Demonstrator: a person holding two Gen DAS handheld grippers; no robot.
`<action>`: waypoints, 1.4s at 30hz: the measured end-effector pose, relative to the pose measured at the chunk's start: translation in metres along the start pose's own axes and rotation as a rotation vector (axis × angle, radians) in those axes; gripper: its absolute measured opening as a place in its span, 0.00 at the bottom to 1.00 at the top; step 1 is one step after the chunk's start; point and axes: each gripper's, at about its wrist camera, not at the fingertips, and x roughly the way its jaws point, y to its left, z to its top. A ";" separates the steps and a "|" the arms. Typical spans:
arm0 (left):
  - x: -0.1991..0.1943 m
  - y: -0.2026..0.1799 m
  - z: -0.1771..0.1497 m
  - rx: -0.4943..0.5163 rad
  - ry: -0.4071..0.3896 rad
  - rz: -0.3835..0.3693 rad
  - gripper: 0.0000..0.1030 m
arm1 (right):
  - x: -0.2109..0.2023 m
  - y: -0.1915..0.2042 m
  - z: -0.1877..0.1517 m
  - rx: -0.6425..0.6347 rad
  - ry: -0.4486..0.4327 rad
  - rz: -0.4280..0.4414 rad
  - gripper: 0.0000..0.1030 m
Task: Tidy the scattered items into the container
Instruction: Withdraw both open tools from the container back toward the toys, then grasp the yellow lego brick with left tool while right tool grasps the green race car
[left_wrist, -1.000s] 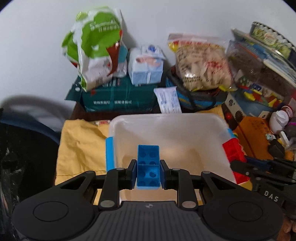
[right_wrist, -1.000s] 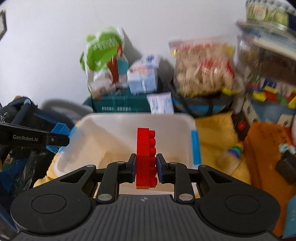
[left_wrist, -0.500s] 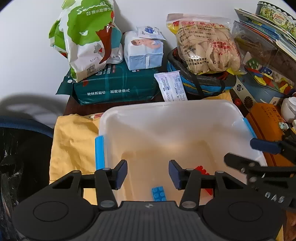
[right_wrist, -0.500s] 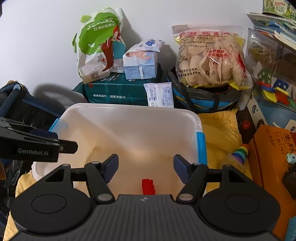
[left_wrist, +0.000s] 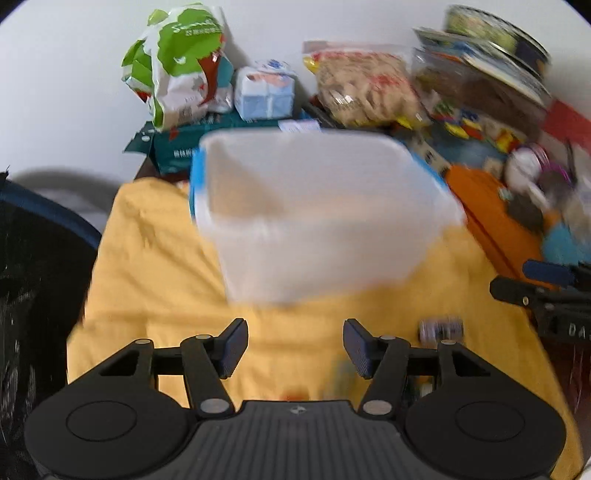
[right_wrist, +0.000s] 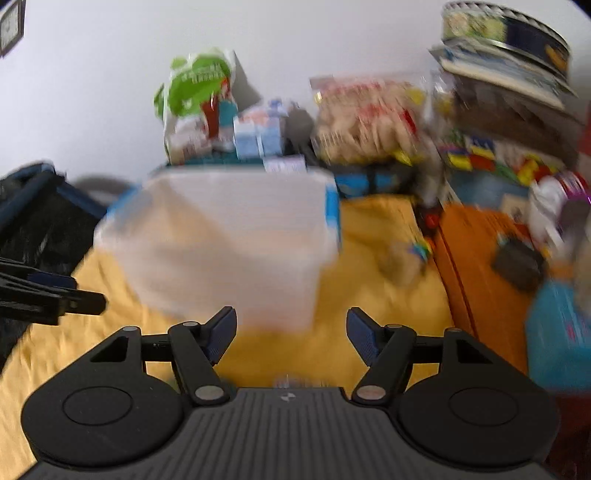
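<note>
Both sets of jaws gape with nothing between them! The left gripper (left_wrist: 294, 347) has just been opening, pads apart over bare yellow cloth (left_wrist: 155, 266), and the right gripper (right_wrist: 291, 334) stands just as wide and empty, its own opening finished a moment sooner. That makes sense: the loads are delivered, so open jaws are ready for the next pick.

The landmark is the translucent container (left_wrist: 317, 236), sitting on the cloth just beyond both pairs of fingertips. Its inside is too blurred to show what lies in it. A small dark, bluish item (left_wrist: 441, 328) lies on the cloth in front of the container, toward its right corner, probably next in line, though blur hides what it is.

A second ago a blue brick and a red brick were clamped above the container; half a second ago both lay inside it. Now both grippers have pulled back to the container's near side.
</note>
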 end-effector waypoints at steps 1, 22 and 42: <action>0.000 -0.003 -0.015 0.010 0.007 0.000 0.59 | -0.003 0.000 -0.013 -0.003 0.014 -0.007 0.67; 0.034 -0.040 -0.087 0.074 0.079 -0.009 0.59 | 0.015 0.004 -0.101 0.035 0.127 -0.045 0.55; 0.053 -0.040 -0.097 0.091 0.093 -0.003 0.59 | 0.032 0.014 -0.104 0.036 0.127 -0.080 0.50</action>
